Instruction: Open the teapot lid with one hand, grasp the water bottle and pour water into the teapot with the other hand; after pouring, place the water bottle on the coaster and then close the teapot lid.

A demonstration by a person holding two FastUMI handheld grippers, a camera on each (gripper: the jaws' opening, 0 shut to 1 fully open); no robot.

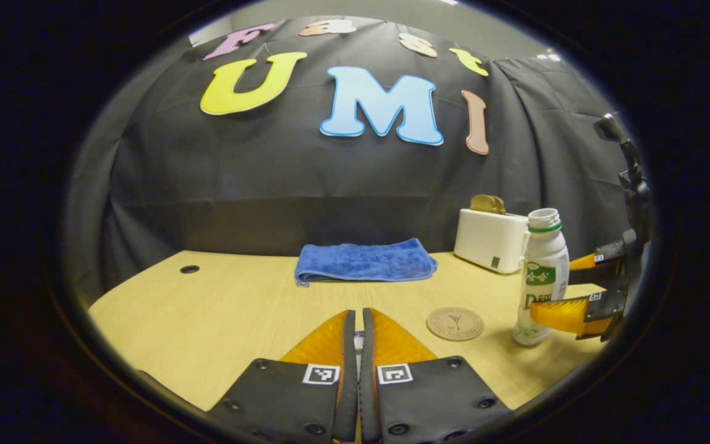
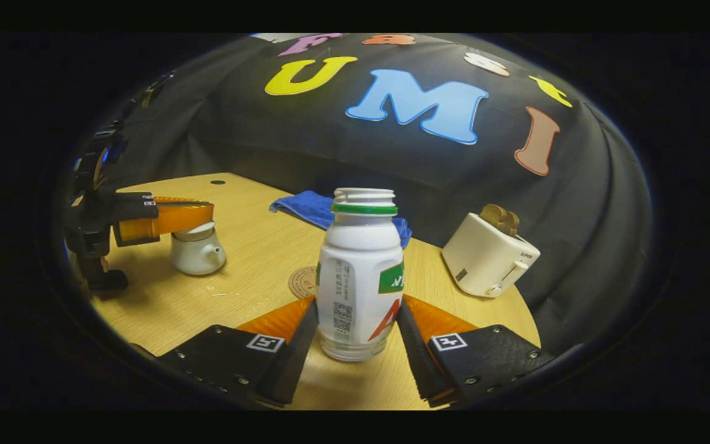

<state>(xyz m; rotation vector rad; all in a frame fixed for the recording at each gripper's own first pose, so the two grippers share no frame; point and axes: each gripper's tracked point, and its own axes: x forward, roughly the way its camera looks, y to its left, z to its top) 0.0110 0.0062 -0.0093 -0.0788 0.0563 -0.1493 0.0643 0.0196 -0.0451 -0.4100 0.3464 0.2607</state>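
Left tongs [image 1: 358,345] stand nearly closed in the left gripper view, the two fingers side by side with only a thin slit between them; a small pale sliver shows in that slit, too little to identify. From the right gripper view the left tongs [image 2: 167,219] sit right over the teapot lid [image 2: 195,232], on top of the white teapot [image 2: 198,254]; whether they pinch the knob cannot be told. The lid rests on the pot, so its contents are hidden.

Right tongs [image 2: 358,336] are set wide, one finger on each side of the water bottle [image 2: 360,277], which stands upright on the worktop [image 2: 250,246]; contact at the finger faces is unclear. The bottle is uncapped, opaque white, fill level not visible. A round coaster [image 1: 455,324] lies bare just beside the bottle [image 1: 540,277].

Behind, a folded blue towel [image 1: 364,260] and a white toaster [image 1: 490,239] holding toast [image 1: 487,203].
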